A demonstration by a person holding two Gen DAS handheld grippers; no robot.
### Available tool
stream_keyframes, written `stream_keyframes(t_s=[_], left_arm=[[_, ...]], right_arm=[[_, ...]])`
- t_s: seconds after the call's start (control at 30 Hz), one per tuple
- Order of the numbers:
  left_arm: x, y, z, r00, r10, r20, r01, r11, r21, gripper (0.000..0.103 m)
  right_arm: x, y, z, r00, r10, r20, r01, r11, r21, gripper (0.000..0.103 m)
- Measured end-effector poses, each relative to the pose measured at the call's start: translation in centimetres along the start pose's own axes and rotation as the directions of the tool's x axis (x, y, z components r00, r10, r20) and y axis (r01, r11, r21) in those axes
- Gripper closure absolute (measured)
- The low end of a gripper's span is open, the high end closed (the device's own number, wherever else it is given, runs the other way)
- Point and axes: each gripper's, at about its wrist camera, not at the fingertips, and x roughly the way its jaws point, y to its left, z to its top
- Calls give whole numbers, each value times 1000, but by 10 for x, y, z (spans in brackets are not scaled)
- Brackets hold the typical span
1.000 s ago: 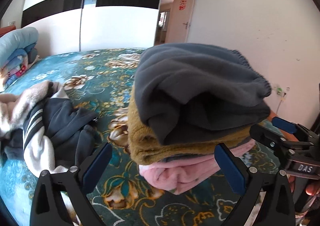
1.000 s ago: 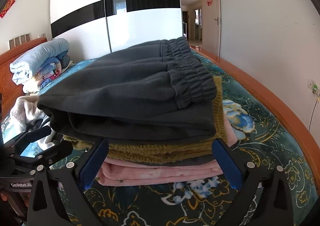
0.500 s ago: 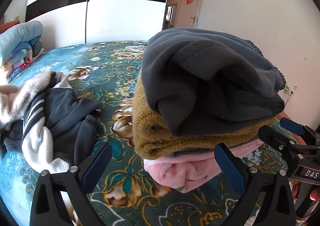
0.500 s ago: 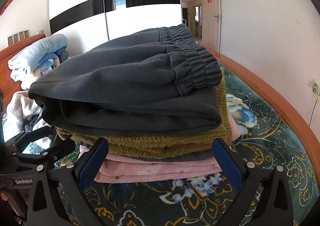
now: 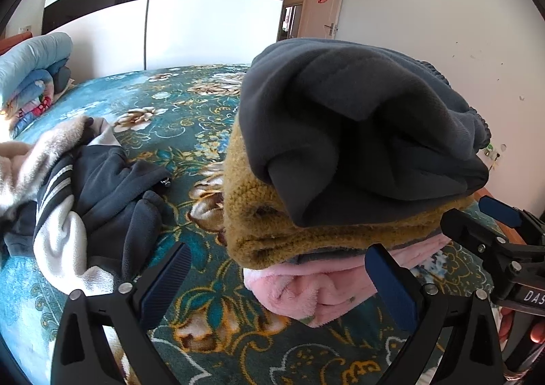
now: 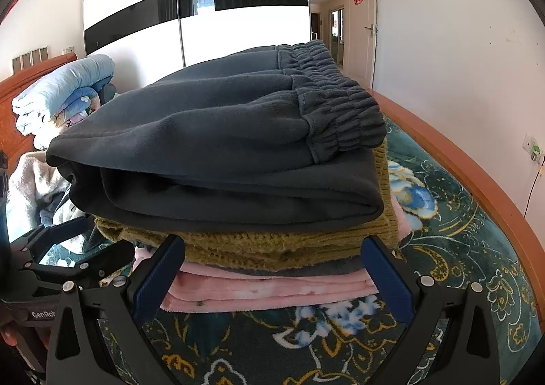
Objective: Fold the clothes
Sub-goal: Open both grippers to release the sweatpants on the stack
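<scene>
Stack of folded clothes (image 6: pixel 238 180) on bedspread (image 6: pixel 460 248), frame centre, just beyond the spread, empty jaws of right gripper (image 6: pixel 272 269); left gripper (image 5: pixel 276 277), likewise spread, frames its pink bottom layer (image 5: pixel 306 286)

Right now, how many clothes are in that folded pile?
4 that I can see: grey pants on top, a mustard sweater under them, a thin grey layer below that, and something pink at the bottom. More may be hidden inside.
</scene>
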Motion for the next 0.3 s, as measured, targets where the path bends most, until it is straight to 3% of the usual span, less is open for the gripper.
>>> stream_keyframes(t_s=[0.17,0.3], left_arm=[[3,0,0,999,-20,-32,19,1000,-13,0],[-3,0,-1,1000,2,9,-2,1000,-10,0]], right_arm=[[1,0,1,1000,-5,-3,5,1000,-7,0],[2,2,1,1000,-9,-3,9,1000,-7,0]])
